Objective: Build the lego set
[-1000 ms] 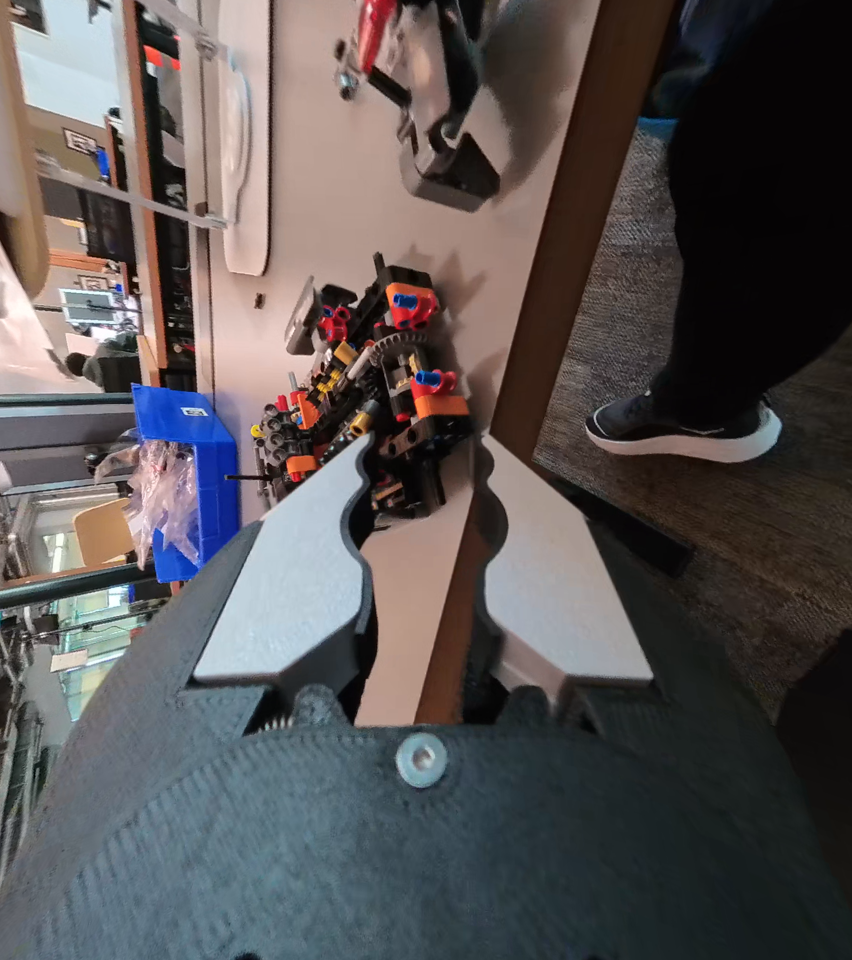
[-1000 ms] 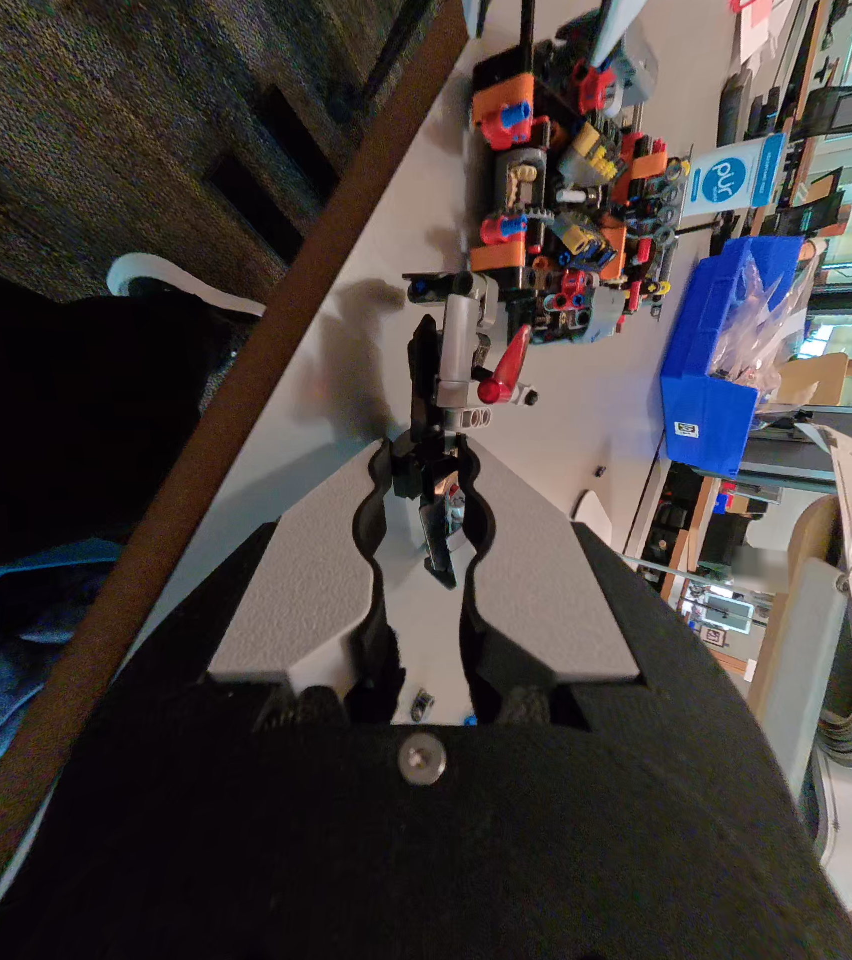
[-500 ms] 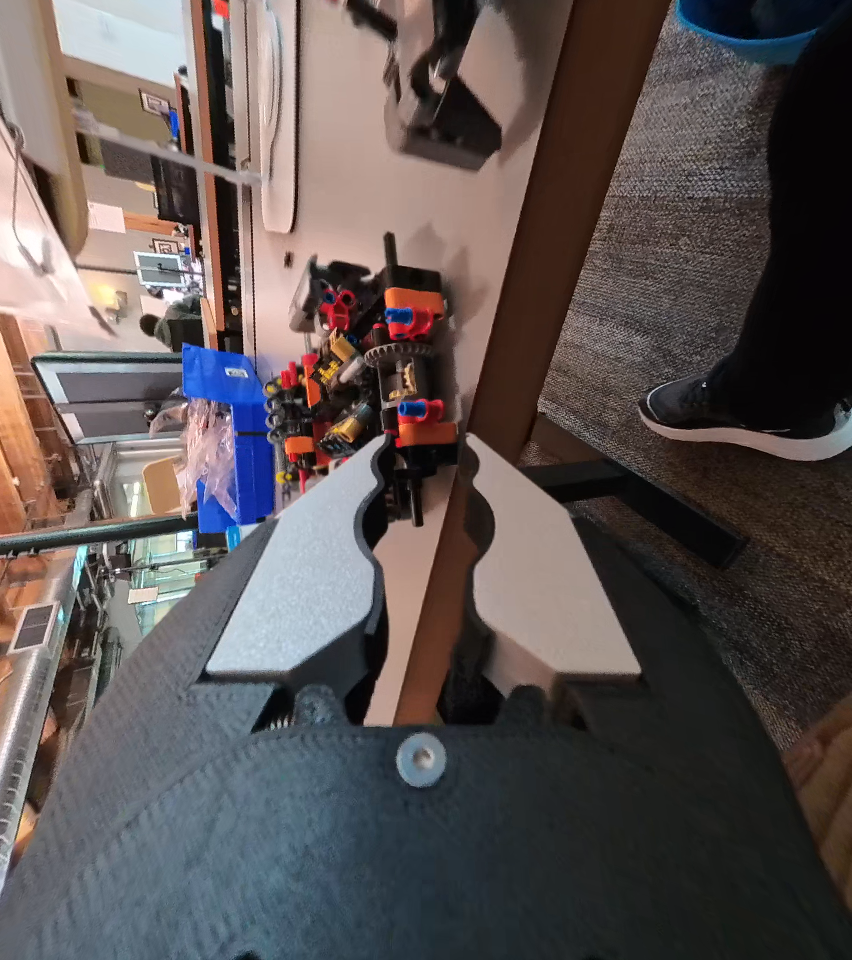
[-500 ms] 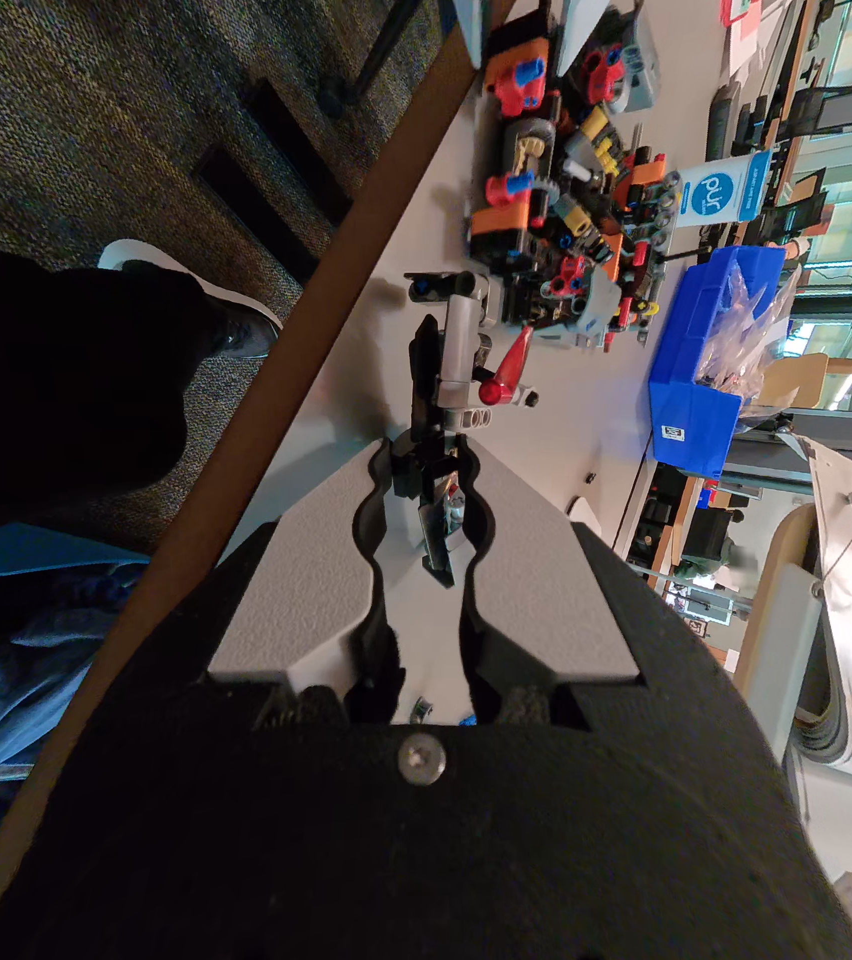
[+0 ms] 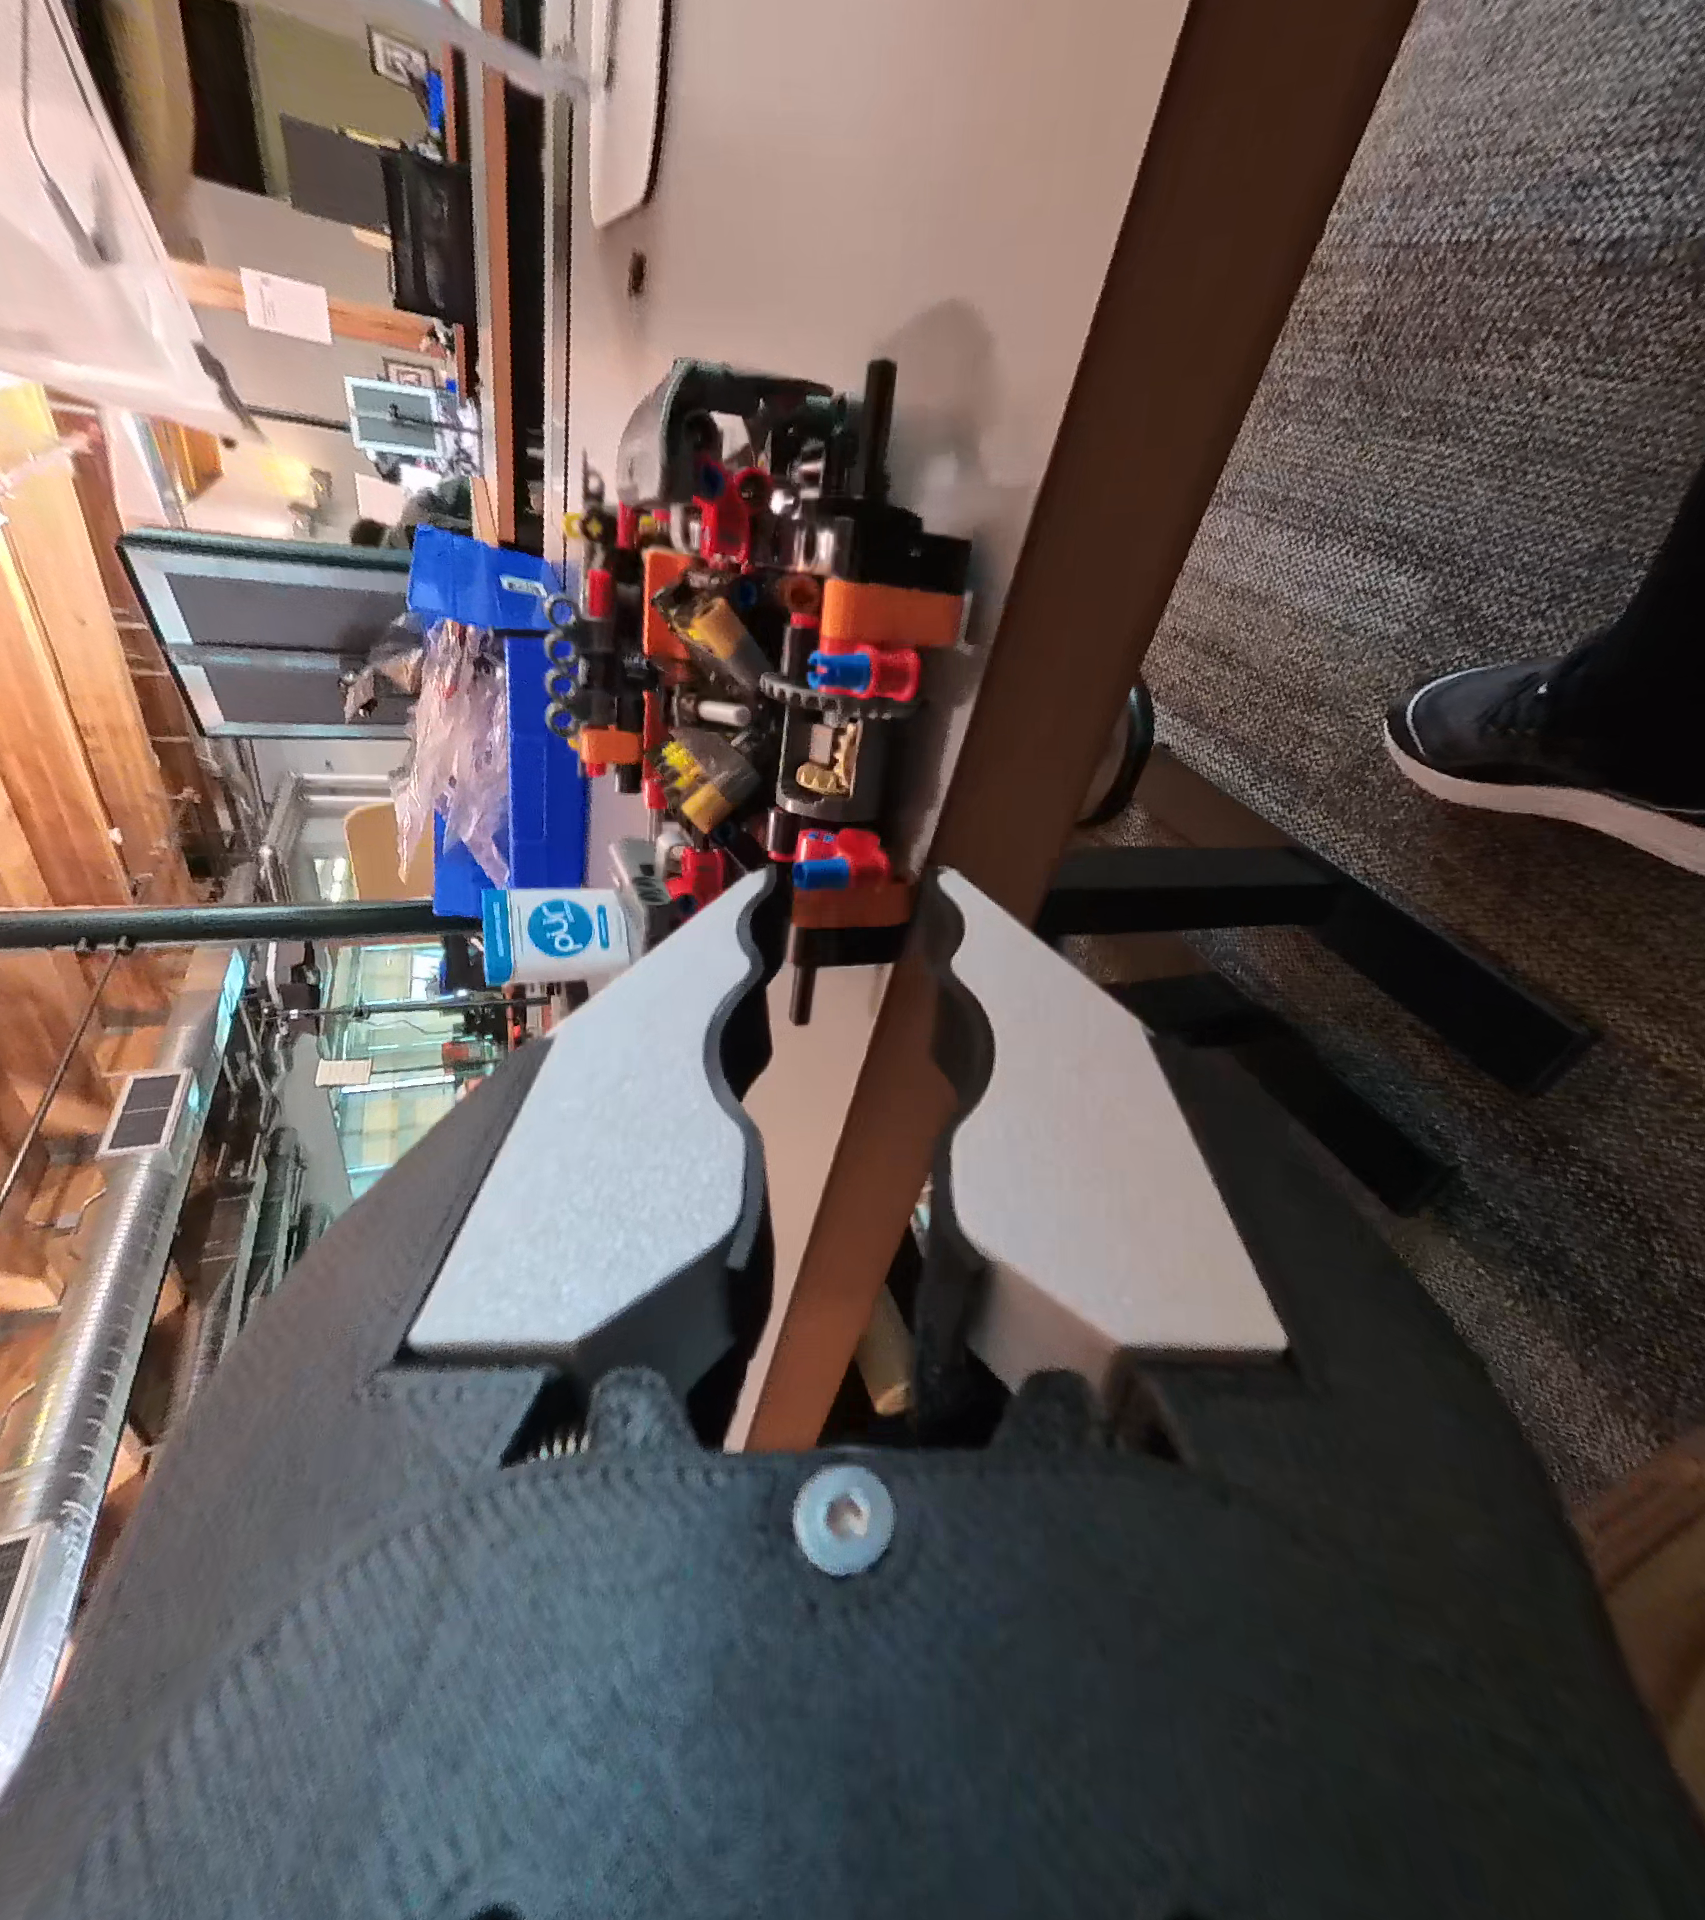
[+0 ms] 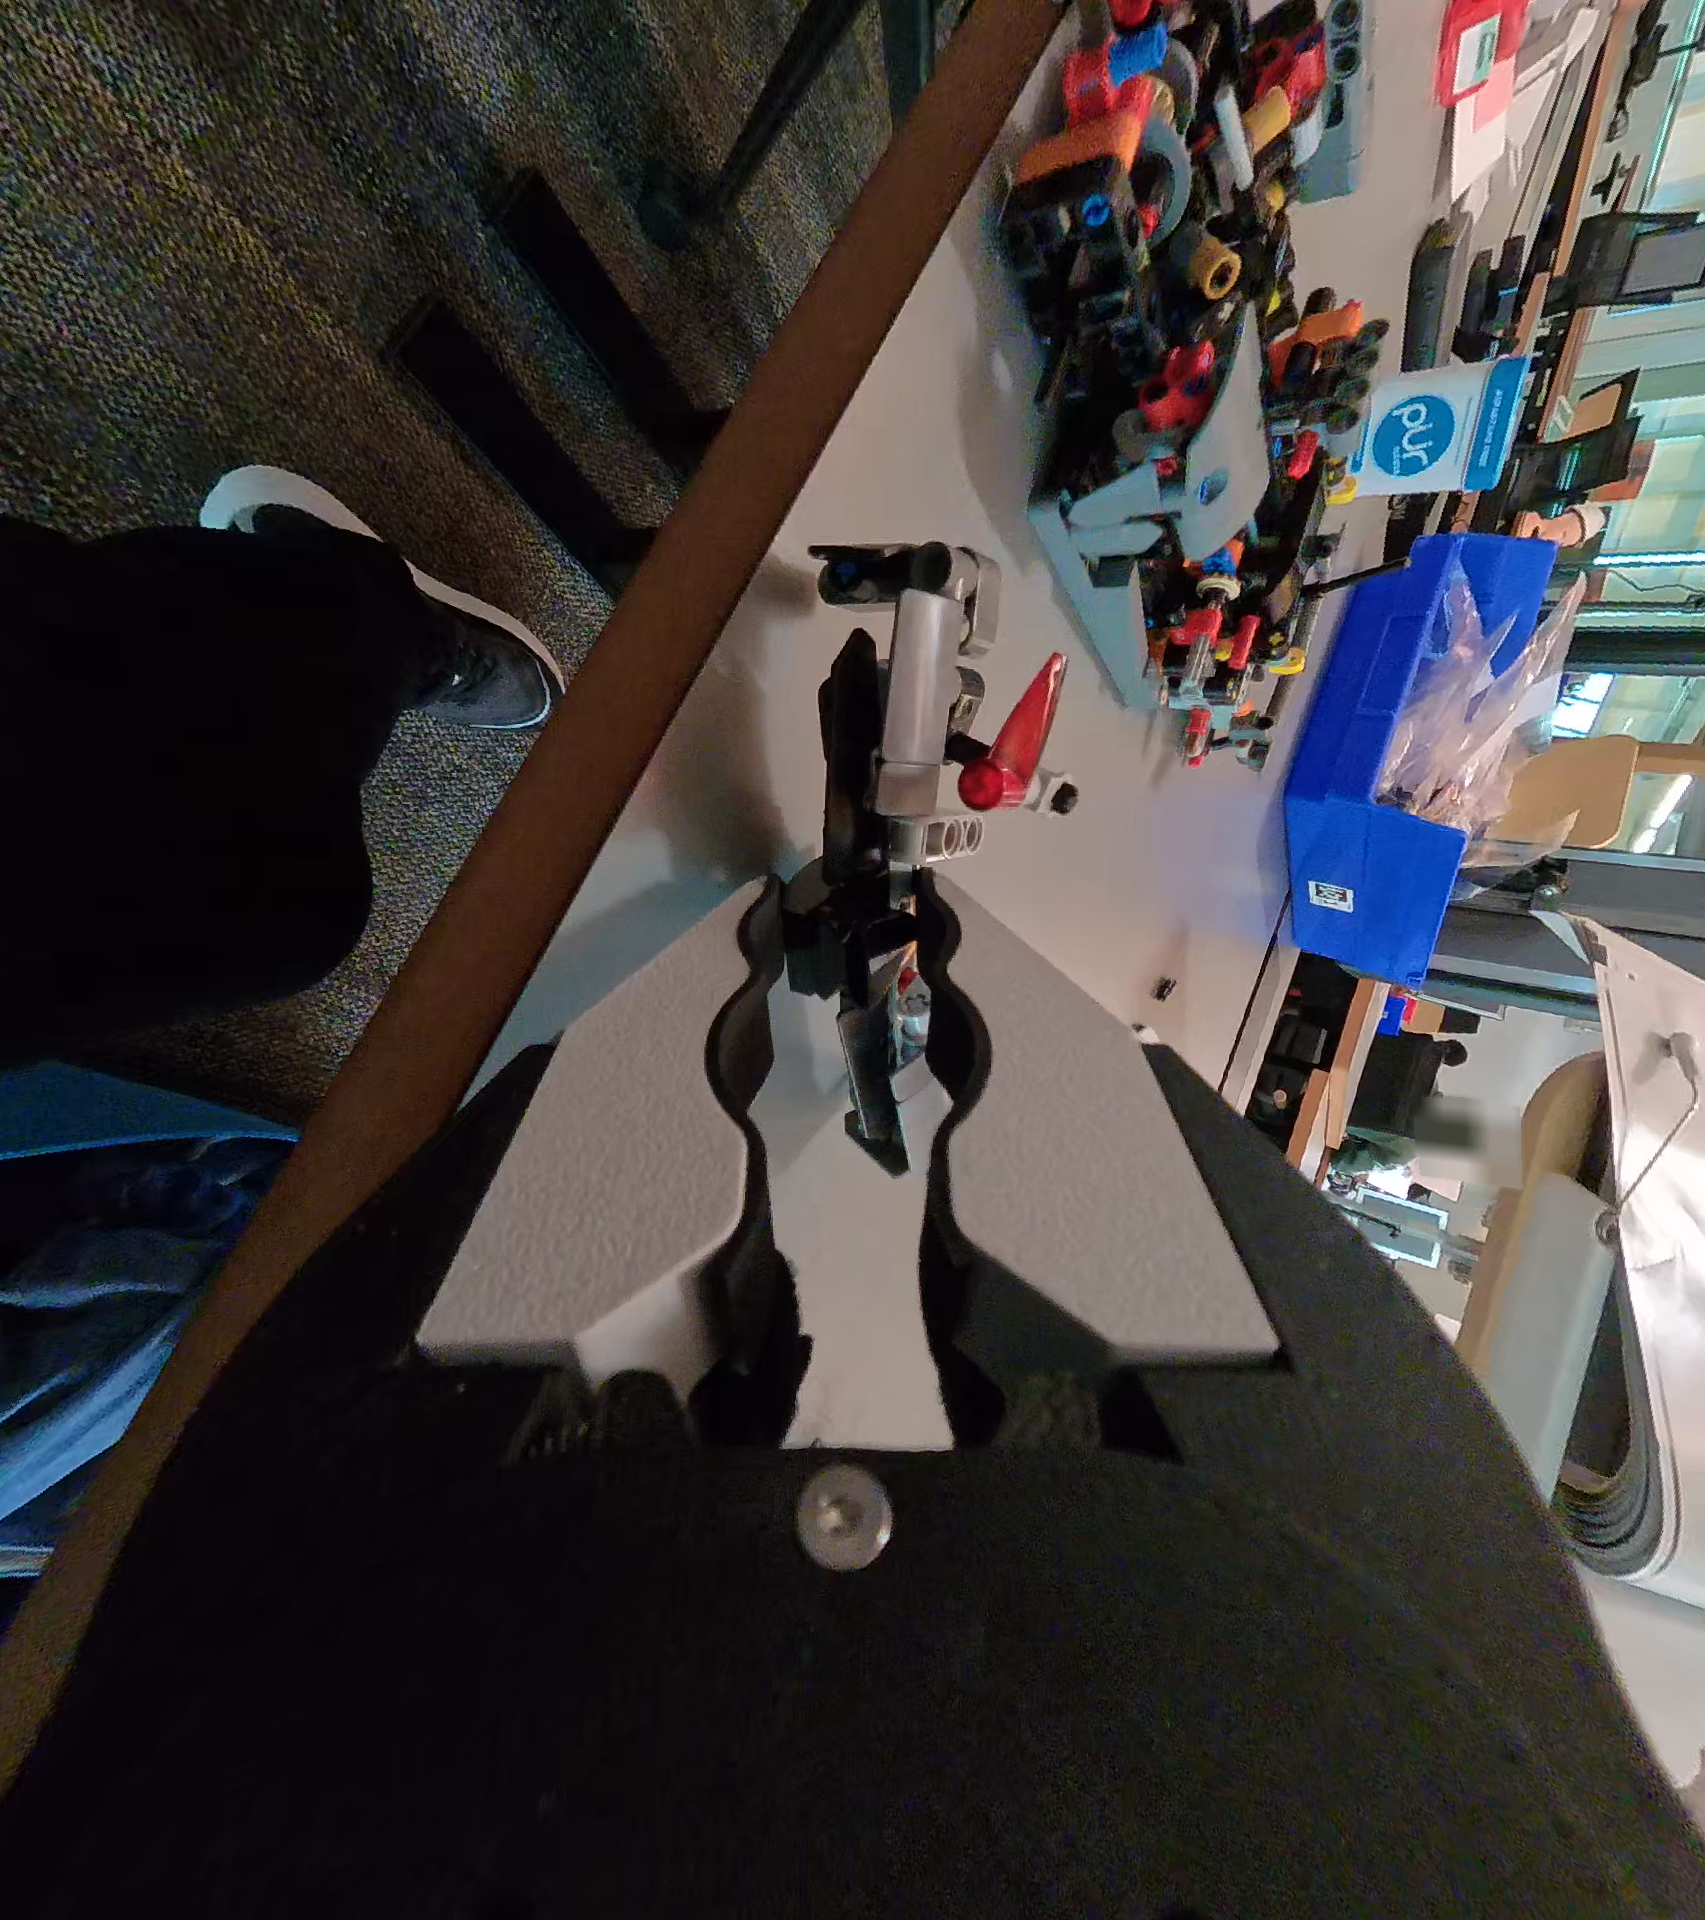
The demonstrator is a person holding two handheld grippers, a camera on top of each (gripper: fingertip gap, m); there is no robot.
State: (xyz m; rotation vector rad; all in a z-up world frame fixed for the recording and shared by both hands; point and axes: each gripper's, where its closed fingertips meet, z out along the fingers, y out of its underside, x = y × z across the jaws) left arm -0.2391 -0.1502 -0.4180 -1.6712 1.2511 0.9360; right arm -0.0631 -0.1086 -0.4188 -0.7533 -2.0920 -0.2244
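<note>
A black, orange and red lego chassis (image 5: 775, 665) lies on the pale table (image 5: 827, 208), close to its brown front edge. My left gripper (image 5: 853, 894) is shut on the chassis's near orange-and-black end, with a black axle sticking back between the fingers. In the right wrist view the chassis (image 6: 1170, 343) is at the top. My right gripper (image 6: 853, 914) is shut on the black base of a small grey-and-black sub-assembly (image 6: 915, 707) with a red cone (image 6: 1019, 727), held above the table short of the chassis.
A blue bin (image 6: 1378, 790) with plastic bags stands behind the chassis, also in the left wrist view (image 5: 515, 707). A white-and-blue box (image 6: 1430, 436) stands beside it. A person's dark leg and shoe (image 5: 1606, 790) are on the carpet beyond the table edge (image 6: 619, 675). Some 20 centimeters of space lies between my two pairs of fingers.
My left gripper narrowed, moved in and closed on the chassis's near end. My right gripper, still holding the sub-assembly, has moved closer to the chassis.
</note>
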